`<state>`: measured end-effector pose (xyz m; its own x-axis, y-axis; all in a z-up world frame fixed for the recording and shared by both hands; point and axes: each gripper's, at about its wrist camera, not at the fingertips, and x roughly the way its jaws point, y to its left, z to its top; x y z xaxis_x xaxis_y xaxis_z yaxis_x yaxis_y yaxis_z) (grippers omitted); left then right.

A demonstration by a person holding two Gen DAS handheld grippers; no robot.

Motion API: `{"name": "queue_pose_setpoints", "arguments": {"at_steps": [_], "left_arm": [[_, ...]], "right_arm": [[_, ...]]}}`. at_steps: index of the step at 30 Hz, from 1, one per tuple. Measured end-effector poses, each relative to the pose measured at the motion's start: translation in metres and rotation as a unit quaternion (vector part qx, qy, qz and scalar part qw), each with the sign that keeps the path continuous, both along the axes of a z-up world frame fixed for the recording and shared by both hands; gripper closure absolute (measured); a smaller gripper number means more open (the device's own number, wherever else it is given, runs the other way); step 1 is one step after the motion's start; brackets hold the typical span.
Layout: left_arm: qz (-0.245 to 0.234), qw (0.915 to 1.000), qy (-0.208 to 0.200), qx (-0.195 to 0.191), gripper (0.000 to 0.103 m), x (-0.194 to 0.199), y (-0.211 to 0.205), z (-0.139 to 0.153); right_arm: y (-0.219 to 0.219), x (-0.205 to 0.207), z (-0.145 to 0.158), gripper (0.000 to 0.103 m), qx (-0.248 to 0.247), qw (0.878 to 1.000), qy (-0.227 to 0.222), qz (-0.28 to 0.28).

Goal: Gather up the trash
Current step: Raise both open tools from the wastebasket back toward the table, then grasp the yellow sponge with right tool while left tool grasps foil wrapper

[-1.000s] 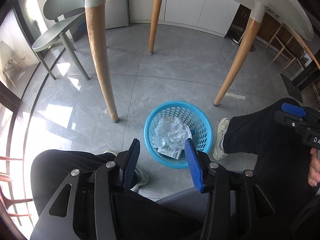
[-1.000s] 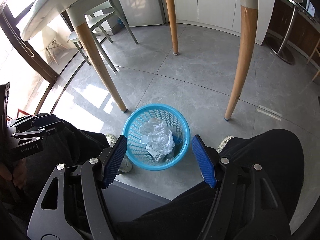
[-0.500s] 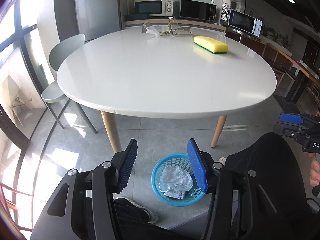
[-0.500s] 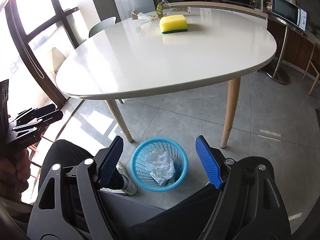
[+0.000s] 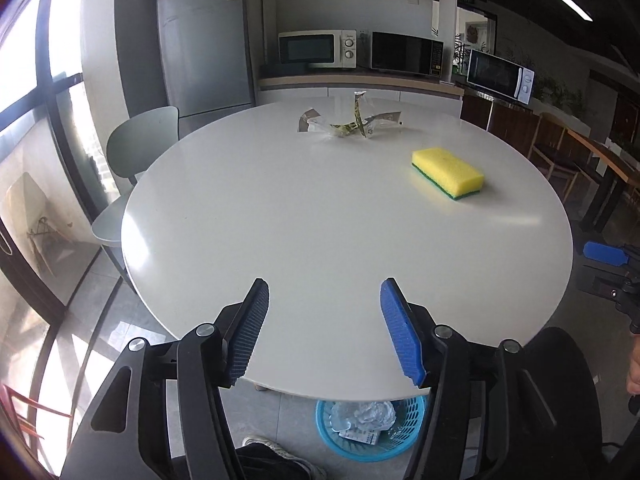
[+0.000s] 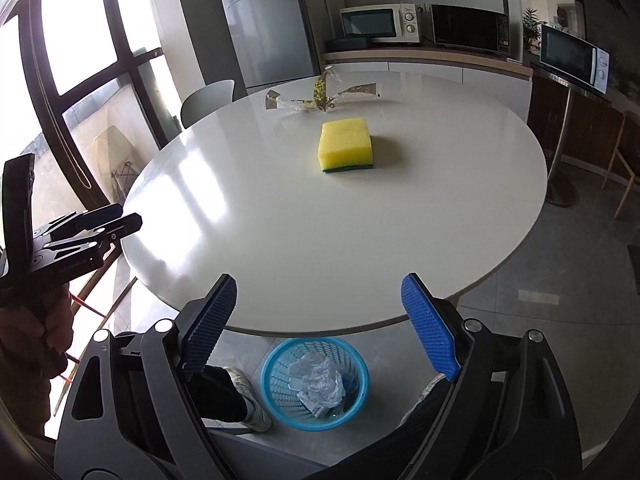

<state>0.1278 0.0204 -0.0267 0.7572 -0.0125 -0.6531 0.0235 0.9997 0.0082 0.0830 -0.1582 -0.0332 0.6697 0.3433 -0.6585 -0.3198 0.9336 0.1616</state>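
Both the left gripper (image 5: 322,328) and right gripper (image 6: 320,324) are empty, jaws opening. At twelve o'clock a clear wrapper (image 5: 352,124) lies on the table (image 5: 320,220); its print is unreadable. At six o'clock the blue basket (image 6: 314,384) of crumpled trash (image 6: 320,376) sits half-hidden under the rim

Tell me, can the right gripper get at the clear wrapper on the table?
Probably yes: the right gripper is empty, jaws opening. Only the sponge sits before the wrapper; it can pass above.

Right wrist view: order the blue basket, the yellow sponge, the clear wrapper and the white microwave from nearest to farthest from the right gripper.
From the right gripper, jaws opening with nothing between them:
1. Blue basket, on the floor just below the fingers, under the table edge.
2. Yellow sponge, mid-table, straight ahead.
3. Clear wrapper, at the table's far edge.
4. White microwave, on the counter behind the table.
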Motion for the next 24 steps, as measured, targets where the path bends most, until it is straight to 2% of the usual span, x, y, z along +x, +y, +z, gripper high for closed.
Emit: {"name": "queue_pose_setpoints", "arguments": {"at_steps": [4,11,24], "left_arm": [[0.003,0.9999,-0.009,-0.011,0.044,0.02,0.007,0.012],[0.003,0.9998,-0.02,0.0,0.042,0.062,0.014,0.03],[0.005,0.9998,-0.003,0.017,0.039,0.154,0.009,0.037]], "right_arm": [[0.005,0.021,0.009,0.02,-0.006,1.0,-0.009,0.002],[0.021,0.06,0.015,0.016,-0.017,1.0,-0.012,0.013],[0.031,0.129,0.003,0.016,-0.024,0.999,0.028,0.001]]}}
